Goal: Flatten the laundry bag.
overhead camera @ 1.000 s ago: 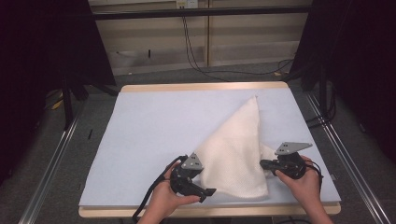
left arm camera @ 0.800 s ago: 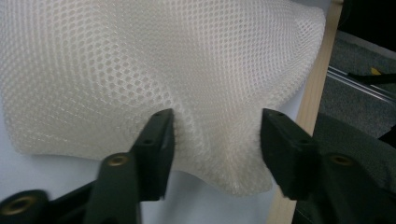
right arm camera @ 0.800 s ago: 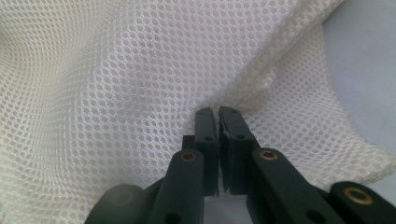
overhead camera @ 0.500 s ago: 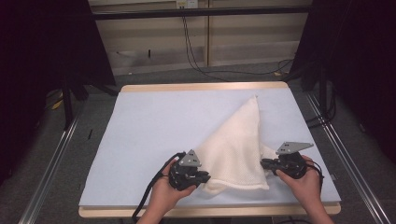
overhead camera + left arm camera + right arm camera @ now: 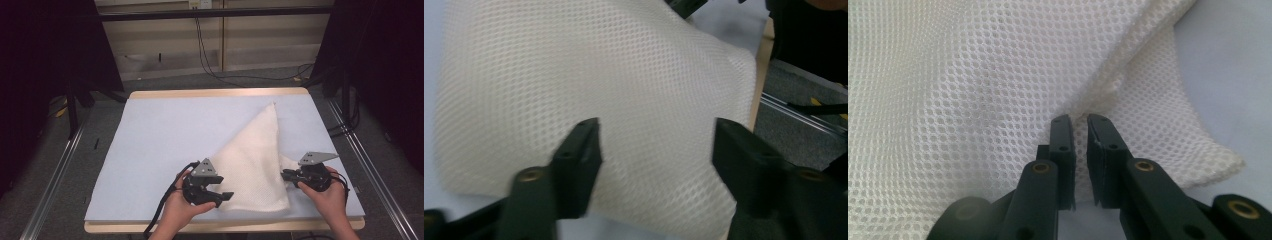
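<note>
Working the white mesh cloth (image 5: 255,165) at the table's (image 5: 150,130) near right, we judge the next fold needs both near edges held evenly; our left gripper (image 5: 220,194) hangs wide open at its near-left edge, our right gripper (image 5: 286,175) nearly closed, whether pinching mesh we cannot tell. The cloth lies as a folded triangle, finely perforated, its tip pointing away.

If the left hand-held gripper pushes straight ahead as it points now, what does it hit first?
Most likely the white mesh cloth: the left hand-held gripper has its jaws wide apart with the cloth spread right beyond them. How close it is I cannot tell.
</note>
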The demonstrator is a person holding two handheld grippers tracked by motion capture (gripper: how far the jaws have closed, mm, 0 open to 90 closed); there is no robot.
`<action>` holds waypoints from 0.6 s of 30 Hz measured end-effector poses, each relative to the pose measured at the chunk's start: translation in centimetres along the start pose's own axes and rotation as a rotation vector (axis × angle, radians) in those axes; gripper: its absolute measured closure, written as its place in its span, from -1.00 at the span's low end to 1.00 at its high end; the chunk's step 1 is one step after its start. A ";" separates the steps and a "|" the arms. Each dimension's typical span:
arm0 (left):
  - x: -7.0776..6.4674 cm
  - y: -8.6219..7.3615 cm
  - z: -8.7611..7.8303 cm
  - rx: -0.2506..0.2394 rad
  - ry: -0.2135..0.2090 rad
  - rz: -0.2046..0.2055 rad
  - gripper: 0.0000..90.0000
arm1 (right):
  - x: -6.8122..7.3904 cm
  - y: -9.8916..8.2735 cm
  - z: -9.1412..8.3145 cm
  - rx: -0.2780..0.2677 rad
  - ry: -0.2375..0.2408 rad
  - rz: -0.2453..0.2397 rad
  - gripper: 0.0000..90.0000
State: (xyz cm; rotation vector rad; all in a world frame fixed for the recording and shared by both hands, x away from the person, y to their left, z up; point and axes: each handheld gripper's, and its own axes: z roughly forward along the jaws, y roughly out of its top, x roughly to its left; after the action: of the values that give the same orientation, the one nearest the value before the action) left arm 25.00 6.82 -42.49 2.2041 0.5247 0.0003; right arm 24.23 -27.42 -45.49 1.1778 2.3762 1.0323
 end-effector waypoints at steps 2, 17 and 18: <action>-0.6 0.3 0.6 0.031 -0.015 0.022 -0.67 | 0.3 0.1 0.3 0.005 0.013 -0.008 0.83; -2.2 -1.1 5.7 0.219 0.070 0.215 -0.11 | 1.0 0.3 1.1 0.019 0.029 -0.025 0.84; -2.0 -1.0 5.6 0.222 0.089 0.216 0.07 | 1.0 0.3 1.1 0.019 0.031 -0.026 0.84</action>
State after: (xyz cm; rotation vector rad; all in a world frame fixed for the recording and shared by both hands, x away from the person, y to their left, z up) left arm 23.76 2.47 -46.46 2.4776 0.3458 0.1630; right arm 24.34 -26.05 -46.01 1.1427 2.4234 1.0298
